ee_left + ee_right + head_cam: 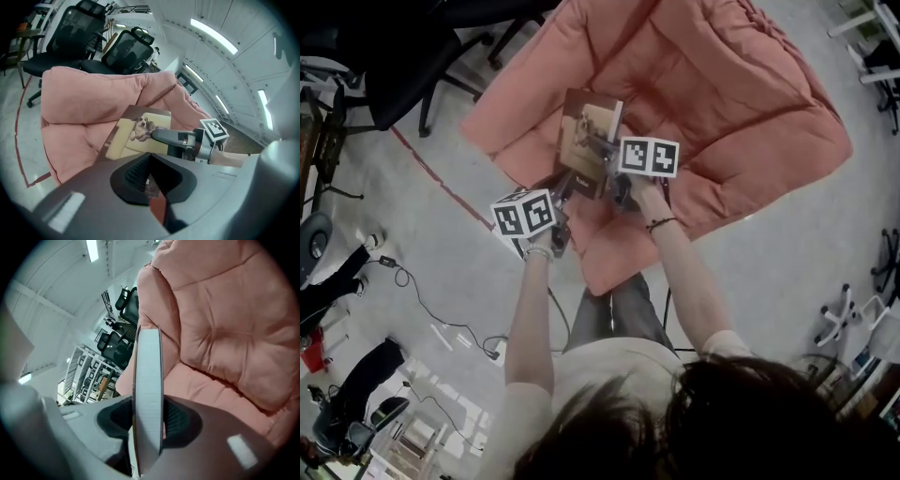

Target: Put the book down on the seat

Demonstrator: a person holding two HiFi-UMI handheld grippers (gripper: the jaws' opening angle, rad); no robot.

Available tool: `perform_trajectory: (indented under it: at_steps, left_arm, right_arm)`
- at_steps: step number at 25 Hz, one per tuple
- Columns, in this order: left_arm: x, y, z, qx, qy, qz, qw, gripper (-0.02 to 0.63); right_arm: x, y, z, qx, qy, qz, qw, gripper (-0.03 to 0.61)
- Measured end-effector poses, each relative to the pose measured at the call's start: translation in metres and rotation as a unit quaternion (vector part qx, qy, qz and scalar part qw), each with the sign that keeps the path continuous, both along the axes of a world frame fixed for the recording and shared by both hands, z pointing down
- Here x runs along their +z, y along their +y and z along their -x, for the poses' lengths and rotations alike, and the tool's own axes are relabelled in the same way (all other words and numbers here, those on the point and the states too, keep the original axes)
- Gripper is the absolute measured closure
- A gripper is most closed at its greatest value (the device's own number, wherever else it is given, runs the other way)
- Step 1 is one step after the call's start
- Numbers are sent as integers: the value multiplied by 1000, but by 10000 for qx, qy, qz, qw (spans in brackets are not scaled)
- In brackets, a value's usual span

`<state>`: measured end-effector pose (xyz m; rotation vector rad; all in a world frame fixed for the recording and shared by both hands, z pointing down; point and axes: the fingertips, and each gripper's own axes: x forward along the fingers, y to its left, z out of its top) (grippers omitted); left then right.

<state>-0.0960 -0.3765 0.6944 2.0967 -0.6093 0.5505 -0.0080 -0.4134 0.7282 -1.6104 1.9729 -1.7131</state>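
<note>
Pink padded seat [750,112], 1 book [591,127] above it, 2 grippers clamped on it, left gripper [570,185], right gripper [611,167]

The seat [741,103] is salmon pink. The book [589,141] has a brown cover picturing a dog on a yellow sofa.

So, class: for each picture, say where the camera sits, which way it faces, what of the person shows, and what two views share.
Head view: on the person's head, facing steeply down at the pink padded seat and brown dog-cover book; hair, forearms, left gripper and right gripper show.
Left gripper view: rides the left gripper, facing along its jaws across the book's cover; the right gripper shows.
Right gripper view: rides the right gripper, facing the book's white page edge.
Shared by all: book and seat.
</note>
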Motion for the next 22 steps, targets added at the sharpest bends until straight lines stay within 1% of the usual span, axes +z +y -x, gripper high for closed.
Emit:
perform_trajectory:
  at_steps: [4, 7, 11, 16, 20, 22]
  left_arm:
    - [36, -13, -11, -52, -5, 246, 9997, 614]
    - [51, -16, -12, -95, -67, 298, 9995, 614]
    - [58, -15, -11, -145, -105, 342, 9993, 614]
    - [63, -15, -12, -89, -148, 422, 9990, 614]
    - [68, -14, -15, -39, -130, 500, 9987, 614]
    - [71, -16, -13, -16, -199, 481, 9986, 614]
  right_arm:
    - [37, -16, -6, -20, -96, 140, 9999, 430]
    - [54, -18, -6, -51, -137, 207, 9997, 430]
    - [61, -18, -4, -119, -146, 245, 9995, 430]
    - [67, -20, -2, -226, -102, 277, 9993, 430]
    - [75, -20, -3, -217, -99, 345, 9991, 430]
    - [78, -19, -3, -186, -129, 382, 9990, 430]
